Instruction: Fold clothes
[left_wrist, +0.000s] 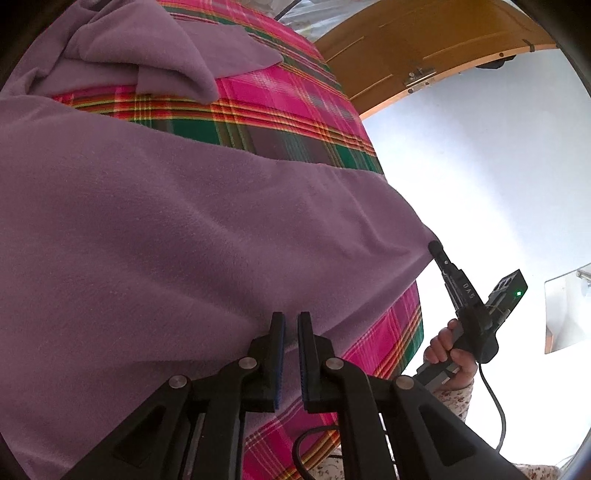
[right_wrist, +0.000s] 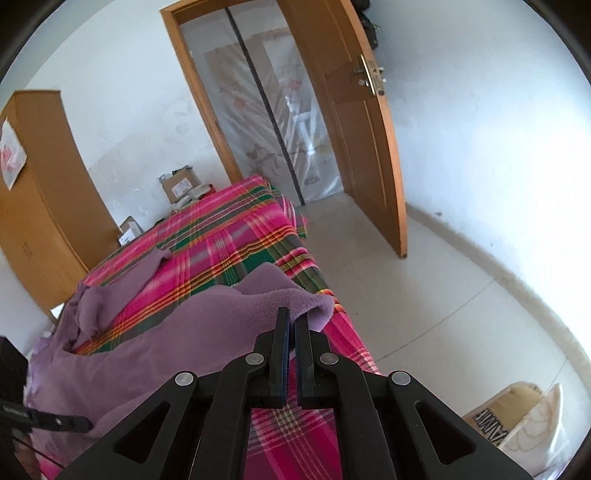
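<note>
Garment: purple fleece garment (left_wrist: 177, 229) spread over the plaid bedsheet (left_wrist: 284, 107), one part bunched in folds toward the far end, the near edge lifted off the bed.
Bed: covered in pink, green and orange plaid — reaching toward the doorway in the right wrist view.
Left hand-held gripper (left_wrist: 290, 325): fingers narrowed to a slim gap at the fleece's near edge; blue pads facing inward; cannot tell whether cloth sits between them.
Right hand-held gripper (right_wrist: 291, 321): fingers almost together, pinching a corner of the fleece, the corner curling over the tips.
Right hand-held gripper from the left wrist view: black finger tip (left_wrist: 435, 248) touching the garment's right corner, cloth pulled taut toward it; body marked with white characters reading roughly "0A5", seen inverted; green light glowing on the rear module.
Hand (left_wrist: 448, 356): wrapped around the right gripper's handle, floral-print sleeve (left_wrist: 460, 400) at the wrist, black cable hanging below.
Door (right_wrist: 358, 122): wooden, standing open, metal latch plate on its edge.
Wardrobe (right_wrist: 40, 192): wooden, at the left wall, a sheet with red print stuck on — unreadable.
Cardboard boxes (right_wrist: 181, 186): beyond the bed, white labels too small to read.
Box at lower right (right_wrist: 491, 424): dark block lettering, only partly visible, not legible.
Floor (right_wrist: 424, 295): pale tiles.
</note>
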